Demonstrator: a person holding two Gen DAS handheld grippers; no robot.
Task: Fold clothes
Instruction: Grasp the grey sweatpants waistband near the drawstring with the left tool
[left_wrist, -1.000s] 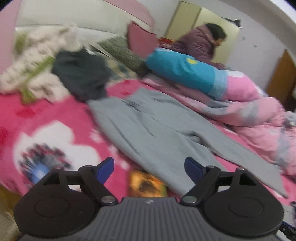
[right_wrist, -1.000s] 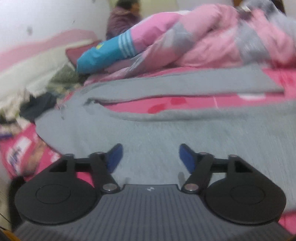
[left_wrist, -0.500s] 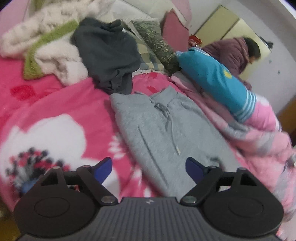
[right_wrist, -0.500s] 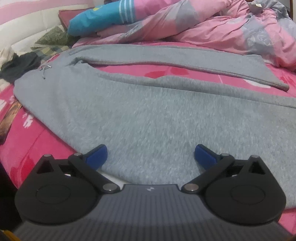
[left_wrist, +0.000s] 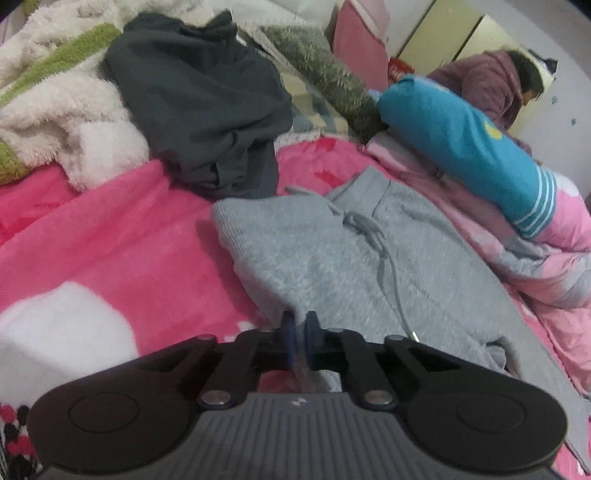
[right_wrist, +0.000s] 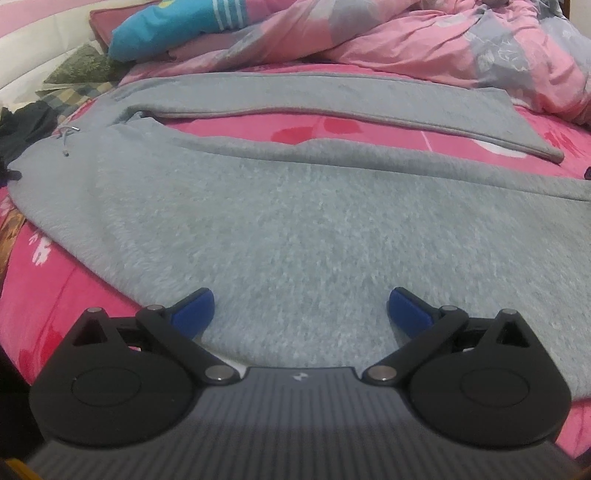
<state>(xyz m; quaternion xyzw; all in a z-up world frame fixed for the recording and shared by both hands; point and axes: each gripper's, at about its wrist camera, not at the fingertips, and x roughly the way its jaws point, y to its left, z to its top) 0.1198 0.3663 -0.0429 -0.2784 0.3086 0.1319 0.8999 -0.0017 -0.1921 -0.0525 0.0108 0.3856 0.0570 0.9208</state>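
Grey sweatpants (left_wrist: 369, 266) lie spread on a pink flowered blanket (left_wrist: 110, 236), waistband and drawstring (left_wrist: 373, 236) toward the far end. My left gripper (left_wrist: 300, 332) is shut, its blue pads pinching the near side edge of the pants by the waist. In the right wrist view the same grey sweatpants (right_wrist: 295, 221) fill the middle, both legs running to the right. My right gripper (right_wrist: 300, 310) stands wide open low over the nearer leg, with grey cloth between its fingers but neither pad pressing on it.
A dark grey garment (left_wrist: 199, 103) and a white and green fleece (left_wrist: 55, 99) are piled past the waistband. A blue pillow (left_wrist: 469, 144) and a rumpled pink quilt (right_wrist: 424, 40) line the far side. A person in a purple jacket (left_wrist: 495, 85) stands behind the bed.
My left gripper moved down to the pants' waist edge and shut on the cloth. My right gripper opened wider and sank a little closer to the leg.
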